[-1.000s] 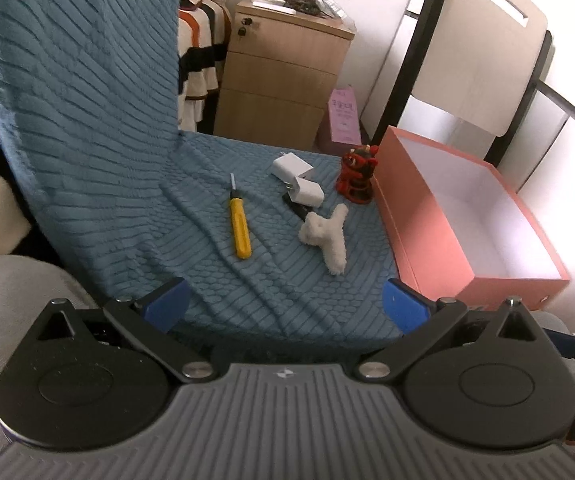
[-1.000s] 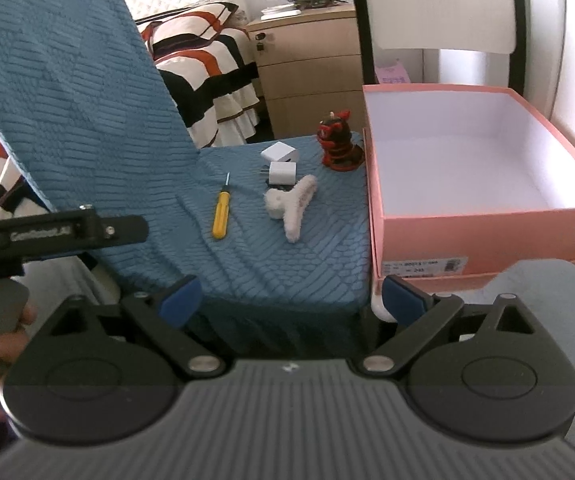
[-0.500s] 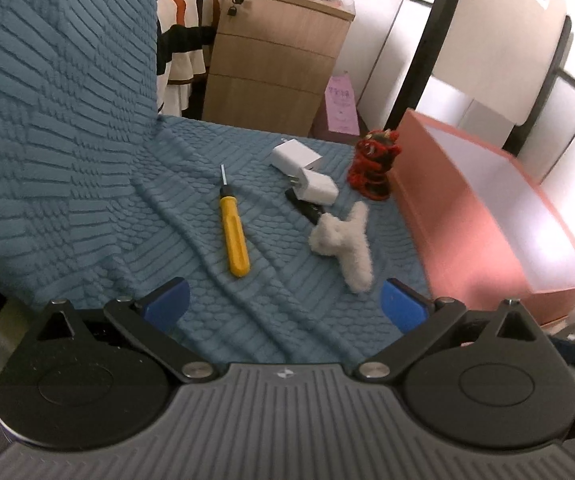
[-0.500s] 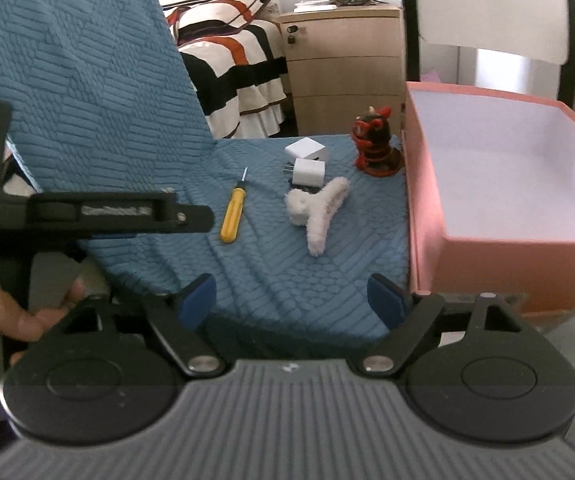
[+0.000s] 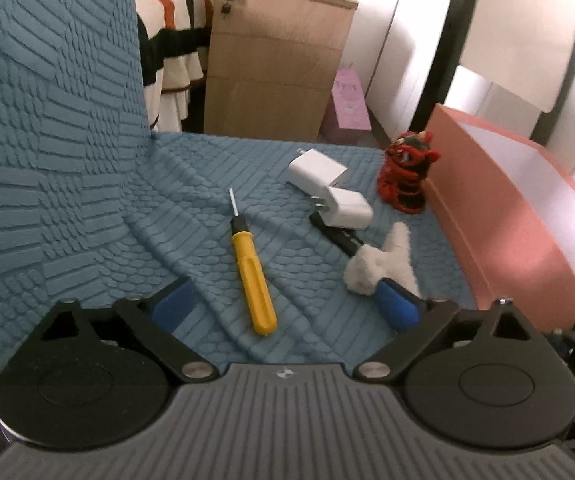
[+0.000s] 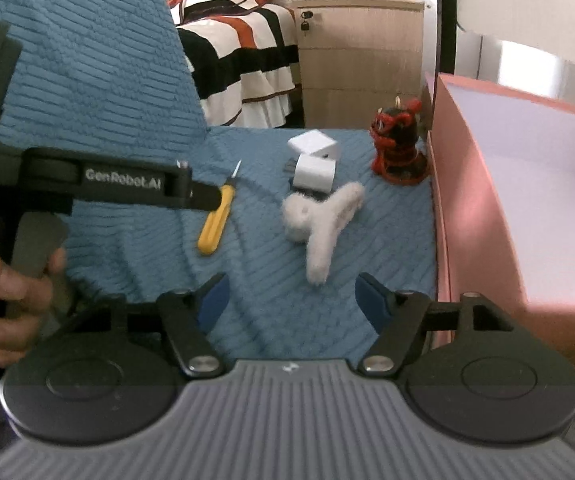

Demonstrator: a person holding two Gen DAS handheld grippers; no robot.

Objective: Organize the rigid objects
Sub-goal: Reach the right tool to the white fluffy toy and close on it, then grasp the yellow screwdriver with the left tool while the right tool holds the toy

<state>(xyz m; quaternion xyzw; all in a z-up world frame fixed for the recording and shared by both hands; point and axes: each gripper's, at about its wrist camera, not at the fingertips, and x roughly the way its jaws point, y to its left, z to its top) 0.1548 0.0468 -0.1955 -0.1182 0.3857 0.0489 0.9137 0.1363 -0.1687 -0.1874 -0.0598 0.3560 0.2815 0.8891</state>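
Left wrist view: the left gripper (image 5: 283, 306) is wide, its jaws just closing slightly, gripping nothing; the screwdriver (image 5: 252, 276) lies on the cover (image 5: 67, 208) between them, lined up for pickup.

Right wrist view: the right gripper (image 6: 292, 300), half open and just narrowing, faces the fuzzy clip (image 6: 321, 222). The box (image 6: 527, 184) appears empty, beside the items for loading.
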